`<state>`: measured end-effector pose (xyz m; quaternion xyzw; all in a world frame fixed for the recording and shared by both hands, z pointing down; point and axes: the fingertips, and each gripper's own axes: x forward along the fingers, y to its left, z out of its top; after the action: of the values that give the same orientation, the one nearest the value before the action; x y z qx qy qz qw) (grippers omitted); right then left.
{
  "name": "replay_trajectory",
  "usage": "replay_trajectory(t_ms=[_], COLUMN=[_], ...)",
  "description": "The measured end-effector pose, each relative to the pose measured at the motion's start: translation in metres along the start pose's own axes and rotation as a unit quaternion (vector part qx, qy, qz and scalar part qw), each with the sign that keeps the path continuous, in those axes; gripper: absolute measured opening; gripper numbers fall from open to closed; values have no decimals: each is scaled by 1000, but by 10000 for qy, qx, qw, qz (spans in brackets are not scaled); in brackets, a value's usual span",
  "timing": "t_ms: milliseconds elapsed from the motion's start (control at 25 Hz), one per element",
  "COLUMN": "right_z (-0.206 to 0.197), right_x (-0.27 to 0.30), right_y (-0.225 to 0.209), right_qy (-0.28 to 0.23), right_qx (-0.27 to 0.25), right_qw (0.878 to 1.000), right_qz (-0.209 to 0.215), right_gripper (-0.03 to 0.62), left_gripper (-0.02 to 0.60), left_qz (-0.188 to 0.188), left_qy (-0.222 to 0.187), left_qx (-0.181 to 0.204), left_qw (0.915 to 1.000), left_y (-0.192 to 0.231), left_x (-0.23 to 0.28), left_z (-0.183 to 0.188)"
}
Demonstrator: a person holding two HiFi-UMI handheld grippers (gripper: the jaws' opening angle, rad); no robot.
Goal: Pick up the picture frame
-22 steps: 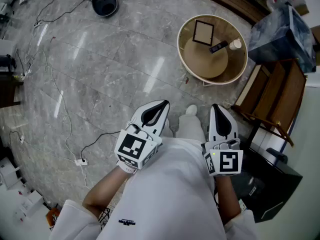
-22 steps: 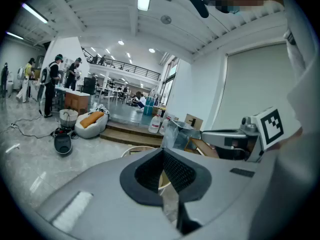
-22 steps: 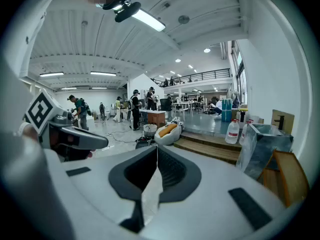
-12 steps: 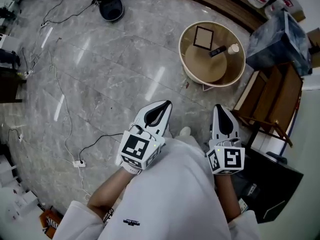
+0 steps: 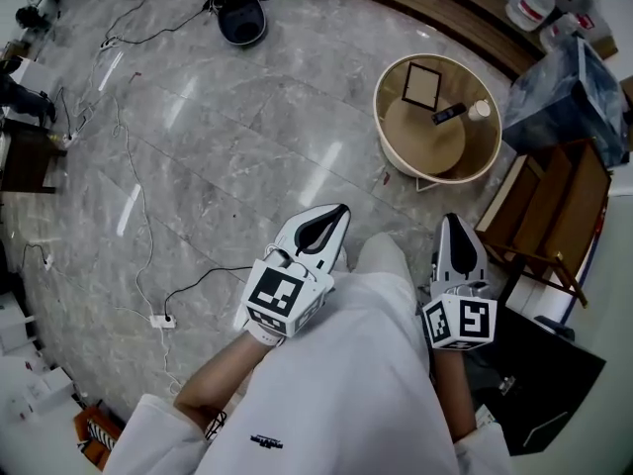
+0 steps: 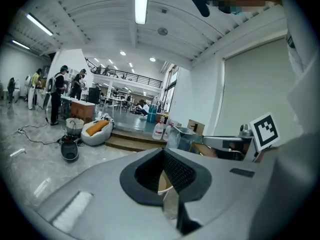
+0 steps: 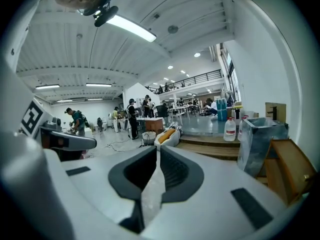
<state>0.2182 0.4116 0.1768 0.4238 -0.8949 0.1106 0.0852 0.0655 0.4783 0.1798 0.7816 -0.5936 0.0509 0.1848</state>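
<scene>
The picture frame [image 5: 422, 85], dark-edged with a pale middle, lies flat on the far left part of a round tan table [image 5: 396, 142] in the head view. A black remote [image 5: 450, 114] and a small white cup [image 5: 481, 110] lie beside it. My left gripper [image 5: 343, 208] is held over the floor, well short of the table, with its jaws shut and nothing in them. My right gripper [image 5: 454, 218] is level with it to the right, also shut and empty. Both point roughly toward the table. The gripper views show only closed jaws and the hall beyond.
Cables and a white power strip [image 5: 158, 320] trail over the marble floor at left. A wooden chair [image 5: 549, 206] and a grey bin [image 5: 572, 82] stand right of the table. A black box [image 5: 539, 384] sits by my right side. A wooden step [image 5: 445, 3] runs along the back.
The table and frame have slid right and slightly down in the head view. Both grippers sit a little lower in the picture. Their jaws stayed shut.
</scene>
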Motion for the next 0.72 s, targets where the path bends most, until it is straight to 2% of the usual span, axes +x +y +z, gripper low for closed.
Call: replay_trajectory(t_ms=[200,360,560,720], right_z=[4,8,23,46], right_x=[30,81,179,267], right_y=[-4,-22,-50,-86], right_qy=[98,85,2,103], right_qx=[110,167,324,219], right_qw=[9999,9998,9995,9997], right_qz=[26,-21,-40,21], right_gripper=[8,8,8,9], left_gripper=[3,3,3,3], left_qz=[114,182,268,219], left_qy=[59,149,322,502], left_qx=[17,40,72,50], left_qw=[9999,9997,9991,9985], left_y=[30,62,124,169], left_x=[15,49,118,199], left_z=[16,26,53,88])
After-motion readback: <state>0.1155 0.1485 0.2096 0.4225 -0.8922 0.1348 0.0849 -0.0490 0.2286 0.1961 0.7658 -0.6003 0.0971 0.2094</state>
